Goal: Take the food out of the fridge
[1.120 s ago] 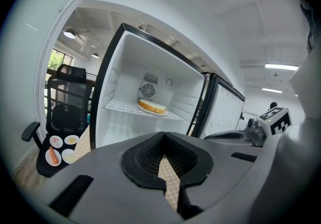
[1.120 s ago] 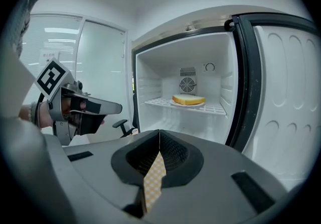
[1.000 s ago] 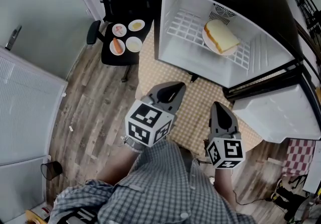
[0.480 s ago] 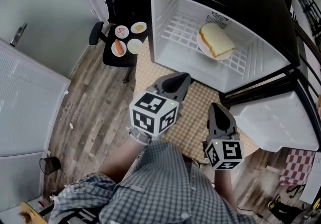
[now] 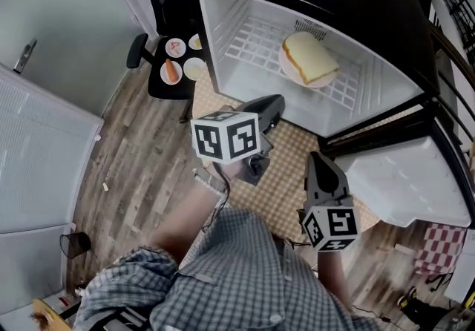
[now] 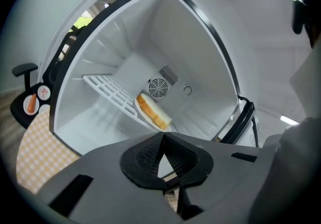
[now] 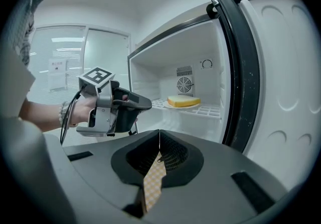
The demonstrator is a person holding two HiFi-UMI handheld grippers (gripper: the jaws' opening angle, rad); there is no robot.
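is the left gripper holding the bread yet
No, the left gripper is shut and empty; the bread lies on its plate inside the fridge.

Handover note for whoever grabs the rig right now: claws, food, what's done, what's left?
Left claw: shut, empty, at the open fridge mouth.
Right claw: shut, empty, farther back, nearer the body.
Bread on its plate sits on the wire shelf inside, untouched.
Small plates of food sit on the chair beside the fridge.
Left to do: take out the bread plate.
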